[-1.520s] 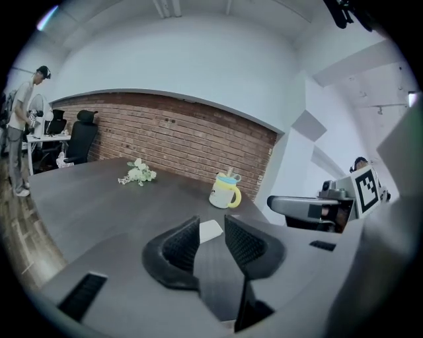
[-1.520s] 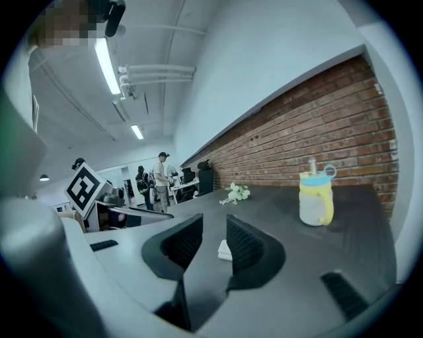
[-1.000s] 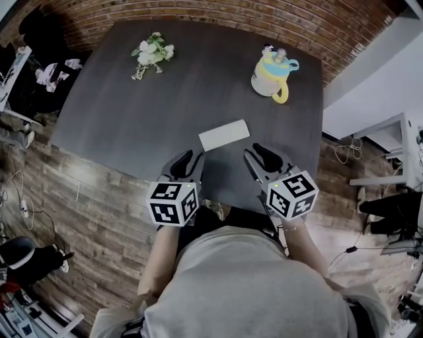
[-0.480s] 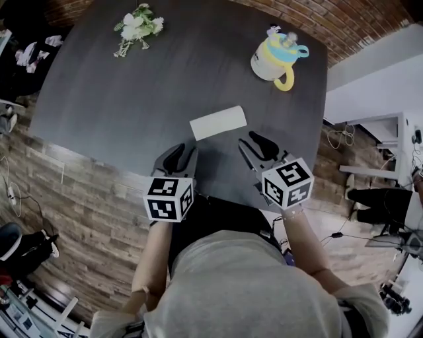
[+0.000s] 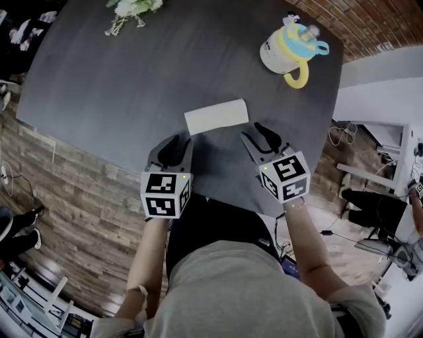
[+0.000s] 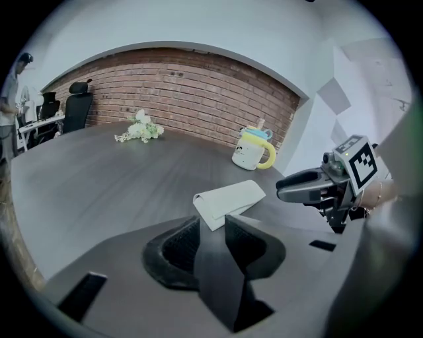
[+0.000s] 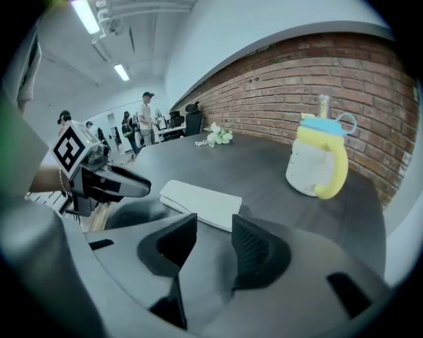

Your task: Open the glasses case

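Observation:
The glasses case point(image 5: 217, 116) is a flat white oblong lying shut on the dark table point(image 5: 99, 86), near its front edge. My left gripper point(image 5: 180, 141) hovers just short of the case's left end. Its jaws stand a little apart with nothing between them, and the case point(image 6: 230, 201) lies right beyond its tips point(image 6: 211, 221). My right gripper point(image 5: 254, 132) hangs close to the case's right end. Its jaws have just been opening and hold nothing. In the right gripper view, the case point(image 7: 200, 202) shows past the open gripper point(image 7: 215, 224).
A white and yellow lidded cup point(image 5: 289, 53) stands at the table's far right. A small bunch of white flowers point(image 5: 129, 8) lies at the far left. The table's front edge runs just under both grippers. Office chairs and people are far behind.
Both grippers have sunk toward the table and now sit closer to the two ends of the case. The case has not moved on the table.

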`<state>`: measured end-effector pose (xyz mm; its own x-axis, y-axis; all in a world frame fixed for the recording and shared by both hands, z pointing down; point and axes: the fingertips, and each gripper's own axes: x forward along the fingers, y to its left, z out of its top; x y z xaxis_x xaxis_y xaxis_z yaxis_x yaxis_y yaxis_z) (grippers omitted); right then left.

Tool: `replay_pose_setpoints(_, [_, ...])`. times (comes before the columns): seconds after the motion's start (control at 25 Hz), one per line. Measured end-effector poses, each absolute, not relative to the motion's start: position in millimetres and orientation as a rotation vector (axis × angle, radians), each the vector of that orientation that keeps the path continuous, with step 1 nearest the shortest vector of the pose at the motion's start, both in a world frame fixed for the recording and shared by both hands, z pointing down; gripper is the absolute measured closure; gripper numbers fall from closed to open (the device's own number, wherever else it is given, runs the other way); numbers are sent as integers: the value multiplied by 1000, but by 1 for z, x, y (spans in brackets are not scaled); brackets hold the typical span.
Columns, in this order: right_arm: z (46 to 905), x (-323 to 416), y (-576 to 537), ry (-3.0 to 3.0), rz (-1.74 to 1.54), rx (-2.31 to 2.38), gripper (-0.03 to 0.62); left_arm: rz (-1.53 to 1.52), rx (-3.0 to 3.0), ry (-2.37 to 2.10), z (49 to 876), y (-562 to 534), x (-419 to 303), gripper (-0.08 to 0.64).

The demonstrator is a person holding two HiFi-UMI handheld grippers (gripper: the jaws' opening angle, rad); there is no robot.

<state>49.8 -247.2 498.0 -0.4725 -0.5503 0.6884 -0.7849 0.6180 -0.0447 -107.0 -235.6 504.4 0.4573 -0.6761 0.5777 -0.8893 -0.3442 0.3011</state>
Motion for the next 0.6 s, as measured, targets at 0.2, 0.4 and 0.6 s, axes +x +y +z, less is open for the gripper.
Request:
replay_pose_setpoints(0.2, [515, 49, -260, -2197, 457, 1008, 416, 491, 2137, -1289, 513, -246, -100, 445])
replay_pose_setpoints(0.4, [524, 47, -265, -2211, 487, 978, 393, 521, 2156, -1280, 515, -251, -90, 445])
replay_pose_setpoints(0.6, [532, 44, -267, -2223, 531, 956, 394, 538, 2124, -1297, 520, -254, -87, 446])
